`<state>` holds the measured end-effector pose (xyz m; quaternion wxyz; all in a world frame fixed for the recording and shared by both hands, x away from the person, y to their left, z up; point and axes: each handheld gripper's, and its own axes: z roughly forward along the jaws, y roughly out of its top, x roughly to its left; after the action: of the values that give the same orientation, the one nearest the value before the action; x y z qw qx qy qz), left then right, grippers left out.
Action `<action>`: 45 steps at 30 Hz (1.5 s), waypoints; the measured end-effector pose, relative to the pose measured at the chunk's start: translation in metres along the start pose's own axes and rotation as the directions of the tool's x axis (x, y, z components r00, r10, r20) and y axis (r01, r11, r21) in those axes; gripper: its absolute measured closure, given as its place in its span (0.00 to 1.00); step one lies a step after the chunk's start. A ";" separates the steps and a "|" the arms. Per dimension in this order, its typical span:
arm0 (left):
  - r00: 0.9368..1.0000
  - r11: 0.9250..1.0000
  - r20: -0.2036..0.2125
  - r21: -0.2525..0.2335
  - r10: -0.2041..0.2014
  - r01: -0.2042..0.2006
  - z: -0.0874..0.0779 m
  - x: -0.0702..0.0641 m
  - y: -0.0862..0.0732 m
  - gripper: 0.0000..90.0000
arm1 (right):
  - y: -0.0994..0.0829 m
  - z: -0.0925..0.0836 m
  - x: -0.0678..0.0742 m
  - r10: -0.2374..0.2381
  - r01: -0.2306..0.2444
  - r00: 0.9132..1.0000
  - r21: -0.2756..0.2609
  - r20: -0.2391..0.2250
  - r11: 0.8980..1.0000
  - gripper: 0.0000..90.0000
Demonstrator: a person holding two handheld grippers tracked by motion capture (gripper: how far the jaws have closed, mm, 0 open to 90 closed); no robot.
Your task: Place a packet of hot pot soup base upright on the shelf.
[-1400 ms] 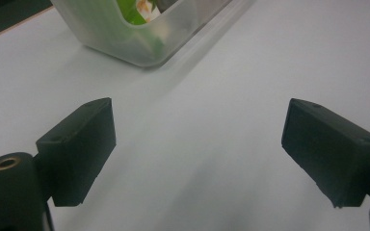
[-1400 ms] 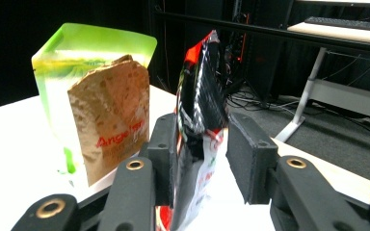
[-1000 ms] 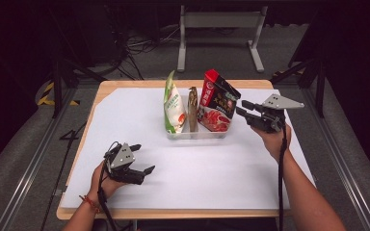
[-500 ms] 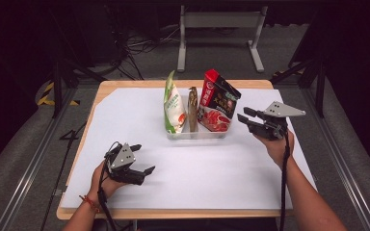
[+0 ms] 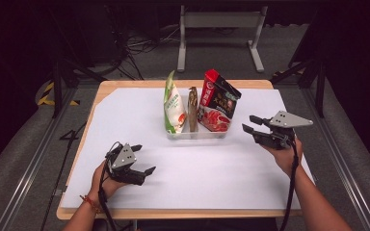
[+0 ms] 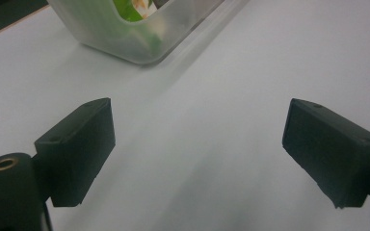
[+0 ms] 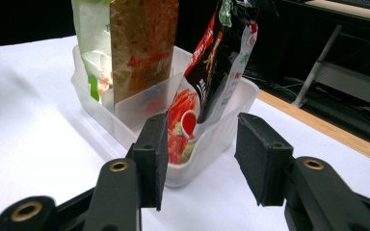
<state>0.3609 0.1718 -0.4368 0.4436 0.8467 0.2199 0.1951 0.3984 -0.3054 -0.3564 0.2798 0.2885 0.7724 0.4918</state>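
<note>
The clear plastic bin [image 5: 195, 133] sits past the middle of the white sheet [image 5: 212, 168] on the wooden table [image 5: 125, 85]. Nearest, at the left, the left gripper [image 5: 143, 159] rests low on the sheet, jaws wide apart, nothing between them. Farther off at the right, the right gripper [image 5: 250, 123] hovers just beside the bin's right end, jaws apart and empty. In the bin stand a green-and-white pouch [image 5: 173, 103], a brown packet [image 5: 192, 108] and a red-and-black packet [image 5: 217, 101], leaning right.
</note>
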 end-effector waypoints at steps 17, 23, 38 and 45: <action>1.000 1.000 0.005 0.001 0.000 0.000 0.001 -0.001 0.001 0.13 | -0.021 -0.018 0.007 -0.012 0.012 1.000 0.031 -0.010 0.999 0.55; 1.000 1.000 0.006 0.001 -0.001 0.001 0.001 -0.001 0.001 0.13 | -0.029 -0.024 0.009 -0.018 0.019 1.000 0.047 -0.008 0.999 0.49; 1.000 1.000 0.009 0.003 0.000 0.000 0.002 -0.002 0.001 0.13 | -0.051 -0.036 0.016 -0.042 0.039 0.998 0.094 0.037 0.995 0.34; 1.000 1.000 0.010 0.003 -0.001 0.001 0.002 -0.001 0.001 0.13 | -0.058 -0.040 0.018 -0.047 0.042 0.998 0.111 0.039 0.993 0.31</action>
<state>0.3611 0.1690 -0.4375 0.4435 0.8482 0.2184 0.1901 0.3474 -0.3366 -0.3985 0.2906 0.2963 0.7985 0.4361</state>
